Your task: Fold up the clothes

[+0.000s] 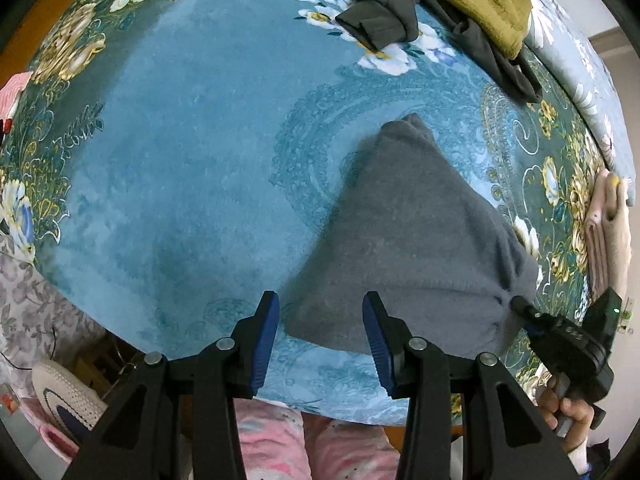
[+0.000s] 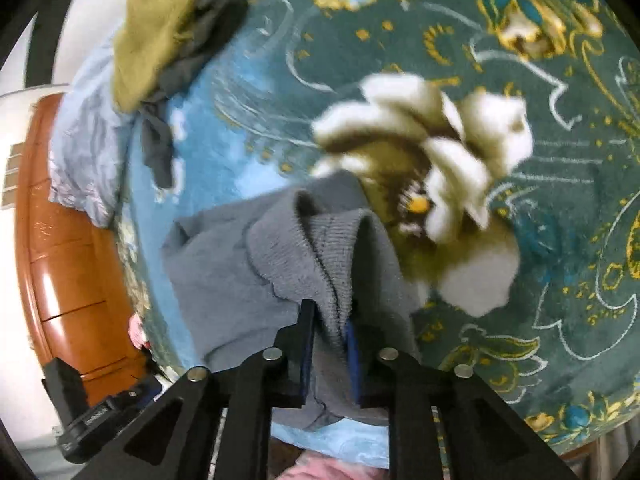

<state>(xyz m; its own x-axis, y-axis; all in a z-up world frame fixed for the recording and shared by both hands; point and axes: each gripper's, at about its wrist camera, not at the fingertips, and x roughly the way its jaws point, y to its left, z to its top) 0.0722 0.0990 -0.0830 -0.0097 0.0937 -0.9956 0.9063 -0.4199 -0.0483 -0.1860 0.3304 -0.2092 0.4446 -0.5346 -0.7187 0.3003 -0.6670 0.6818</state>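
Observation:
A grey knit garment [image 1: 412,248] lies bunched on the blue floral blanket [image 1: 180,160]. My left gripper [image 1: 320,320] is open and empty, its blue pads [image 1: 266,340] just in front of the garment's near edge. My right gripper [image 2: 330,340] is shut on a ribbed edge of the grey garment [image 2: 280,256] and holds it lifted off the blanket [image 2: 520,320]. The right gripper also shows in the left wrist view [image 1: 516,302], pinching the garment's right corner.
A pile of dark grey [image 1: 384,12] and olive green [image 1: 480,4] clothes lies at the far side, also in the right wrist view [image 2: 156,36]. Folded pink clothes [image 1: 604,232] sit at the right edge. A wooden bed frame [image 2: 72,260] borders the blanket.

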